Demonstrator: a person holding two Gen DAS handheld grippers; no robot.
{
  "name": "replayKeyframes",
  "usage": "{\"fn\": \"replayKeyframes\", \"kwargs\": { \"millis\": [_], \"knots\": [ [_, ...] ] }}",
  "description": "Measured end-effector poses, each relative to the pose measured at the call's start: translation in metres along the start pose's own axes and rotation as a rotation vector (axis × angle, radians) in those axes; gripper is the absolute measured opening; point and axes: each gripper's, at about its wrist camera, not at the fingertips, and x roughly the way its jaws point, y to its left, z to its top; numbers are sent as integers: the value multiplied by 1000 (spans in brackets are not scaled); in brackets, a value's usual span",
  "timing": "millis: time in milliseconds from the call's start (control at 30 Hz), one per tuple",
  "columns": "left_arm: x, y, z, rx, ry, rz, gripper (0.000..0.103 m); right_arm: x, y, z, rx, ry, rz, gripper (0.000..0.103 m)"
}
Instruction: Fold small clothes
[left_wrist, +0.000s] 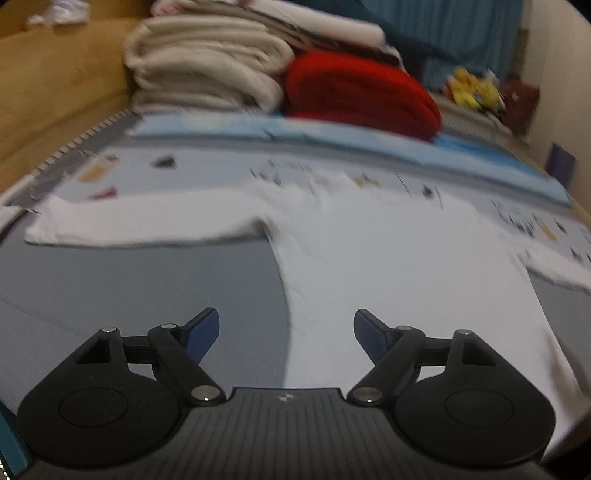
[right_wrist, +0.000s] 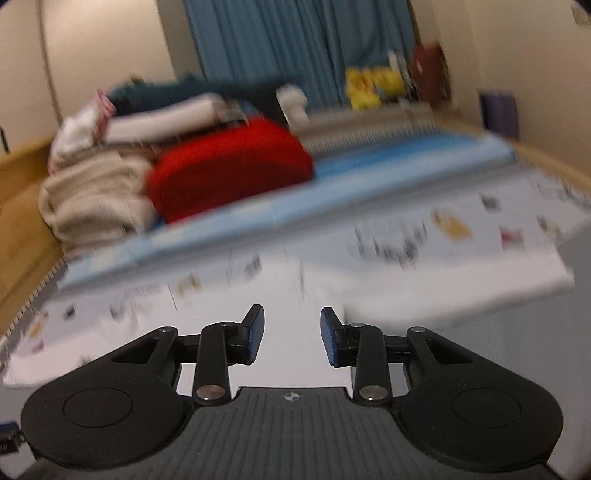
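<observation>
A small white long-sleeved shirt (left_wrist: 388, 251) lies flat on the grey bed surface (left_wrist: 129, 280), one sleeve stretched out to the left. My left gripper (left_wrist: 286, 332) hovers above the shirt's lower left edge, open wide, with nothing between its blue pads. In the right wrist view the shirt (right_wrist: 424, 291) is a blurred white shape, its sleeve reaching right. My right gripper (right_wrist: 291, 334) is raised over the cloth, open partway, with a clear gap and nothing held.
Behind the shirt lie a printed white sheet (left_wrist: 221, 170) and a light blue mat (left_wrist: 332, 136). A stack of cream blankets (left_wrist: 207, 70) and a red folded blanket (left_wrist: 362, 92) stand at the back. A wooden bed frame (left_wrist: 55, 96) borders the left.
</observation>
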Motion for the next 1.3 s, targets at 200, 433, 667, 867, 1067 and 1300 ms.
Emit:
{"fn": "replayKeyframes", "kwargs": {
  "millis": [200, 433, 667, 867, 1067, 1300],
  "knots": [
    [-12, 10, 48, -36, -59, 82, 84, 33, 10, 49, -90, -88, 37, 49],
    [19, 44, 134, -27, -86, 81, 81, 72, 14, 24, -54, 55, 20, 48],
    [90, 76, 172, 29, -98, 73, 71, 80, 23, 28, -117, 29, 0, 48],
    [151, 132, 172, -212, 17, 102, 22, 96, 21, 24, -143, 76, -32, 42],
    [179, 191, 170, -405, 27, 156, 22, 110, 23, 24, -161, 100, -42, 6],
    [210, 280, 125, -695, 125, 239, 38, 127, 32, 23, -187, 134, -28, 6]
  ]
}}
